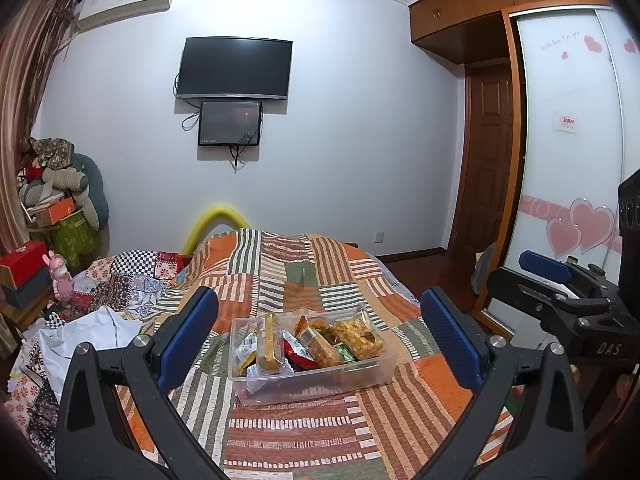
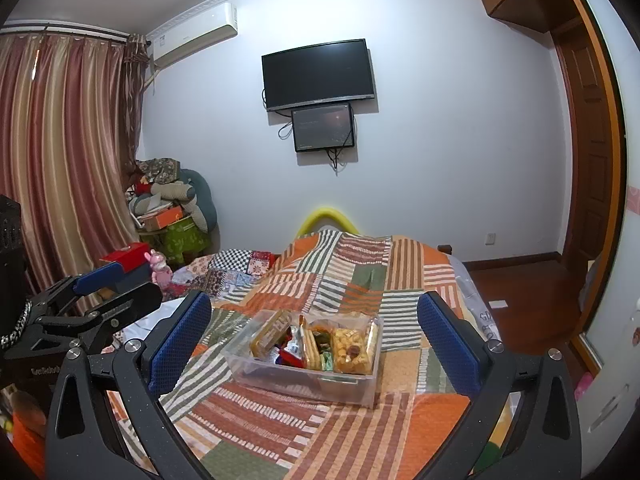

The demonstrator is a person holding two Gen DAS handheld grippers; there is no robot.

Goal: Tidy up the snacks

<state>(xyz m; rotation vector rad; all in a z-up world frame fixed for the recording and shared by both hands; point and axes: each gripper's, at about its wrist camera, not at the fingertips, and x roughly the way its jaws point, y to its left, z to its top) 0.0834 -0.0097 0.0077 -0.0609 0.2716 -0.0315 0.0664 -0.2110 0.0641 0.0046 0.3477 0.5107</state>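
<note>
Both grippers hovered wide open and empty over the bed (image 1: 304,440). Straight ahead of the left gripper (image 1: 320,340), slightly left-ahead of the right gripper (image 2: 314,340), sat the clear bin (image 1: 312,376) packed with snack packets (image 1: 356,338), long axis crosswise. Neither looked clearly nearer; both pointed level, forward.

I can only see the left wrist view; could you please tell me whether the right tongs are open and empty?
Observer: Yes, the right tongs are wide open and hold nothing; the snack box sits on the bed ahead of them.
Operator: Thank you. Is anything lying on the floor right of the bed?
Observer: A white slip of paper lies on the wooden floor.
Operator: And the far left?
Observer: A striped curtain hangs closed, covering that side.
</note>
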